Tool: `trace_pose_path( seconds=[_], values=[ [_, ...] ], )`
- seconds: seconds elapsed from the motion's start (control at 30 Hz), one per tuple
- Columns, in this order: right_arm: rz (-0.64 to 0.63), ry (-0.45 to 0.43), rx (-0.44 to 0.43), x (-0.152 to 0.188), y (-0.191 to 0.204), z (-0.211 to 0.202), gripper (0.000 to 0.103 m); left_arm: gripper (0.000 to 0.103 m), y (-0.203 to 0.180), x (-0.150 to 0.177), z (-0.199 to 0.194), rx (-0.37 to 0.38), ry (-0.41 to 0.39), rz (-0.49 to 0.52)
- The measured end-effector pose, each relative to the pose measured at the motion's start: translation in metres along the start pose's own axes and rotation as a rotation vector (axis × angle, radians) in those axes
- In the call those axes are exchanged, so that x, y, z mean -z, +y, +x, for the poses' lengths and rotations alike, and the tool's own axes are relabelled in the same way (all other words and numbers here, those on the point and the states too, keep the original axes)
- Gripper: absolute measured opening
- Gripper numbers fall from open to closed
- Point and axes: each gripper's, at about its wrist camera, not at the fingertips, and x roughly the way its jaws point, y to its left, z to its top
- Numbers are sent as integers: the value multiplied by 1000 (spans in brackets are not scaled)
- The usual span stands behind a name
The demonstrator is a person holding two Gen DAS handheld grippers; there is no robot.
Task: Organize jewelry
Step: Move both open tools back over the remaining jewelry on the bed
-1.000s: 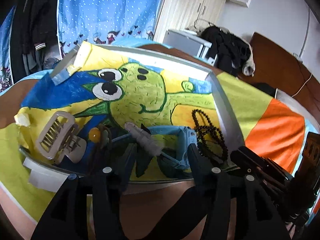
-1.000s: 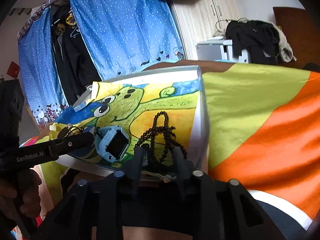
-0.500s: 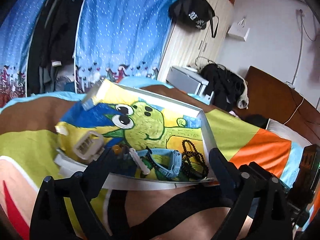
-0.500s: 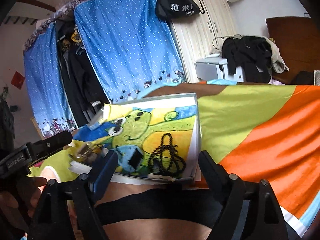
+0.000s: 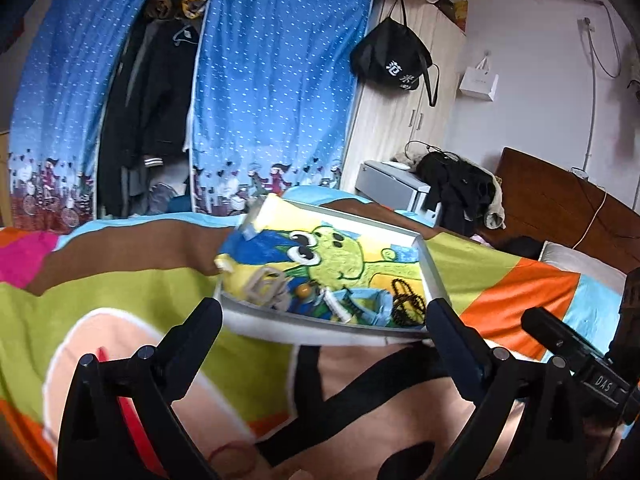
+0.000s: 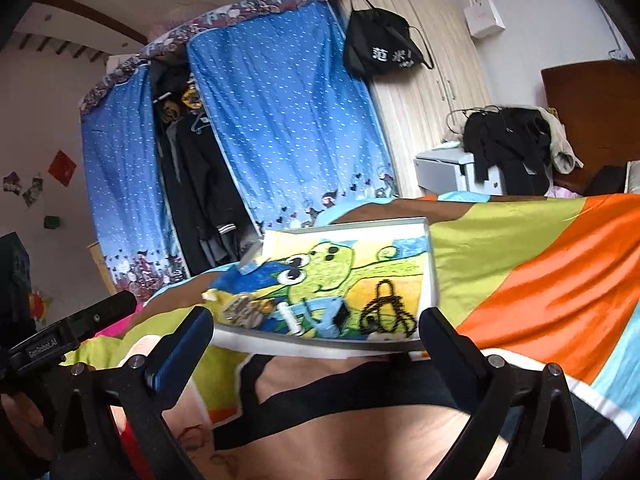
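With both the left gripper [image 5: 324,316] and the right gripper [image 6: 316,322] spread wide and empty above the bed, the black bead necklace [image 6: 384,312], blue watch [image 5: 364,306] and beige claw hair clip [image 5: 266,286] lie together in the shallow white cartoon-lined tray [image 6: 320,346], so the sorting looks essentially finished.

A shallow white tray [image 5: 434,276] lined with a green cartoon drawing is seen on a bed; a beige hair clip [image 5: 266,286], blue watch [image 5: 366,306] and black bead necklace [image 5: 406,304] are clustered along its near edge
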Motion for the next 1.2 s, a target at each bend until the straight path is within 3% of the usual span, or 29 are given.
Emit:
trace_pose_path(
  seconds=[0.3, 0.57, 0.83, 1.2],
  values=[
    [-50, -3, -50, 27, 41, -23, 103, 100, 20, 34, -57, -64, 10, 10],
    [-72, 97, -51, 69, 61, -24, 103, 100, 52, 77, -84, -125, 68, 16],
    [-88, 204, -26, 111, 65, -16, 103, 100, 86, 122, -80, -152, 146, -33],
    [-67, 352, 5, 155, 61, 7, 103, 100, 99, 161, -44, -127, 292, 36]
  ],
)
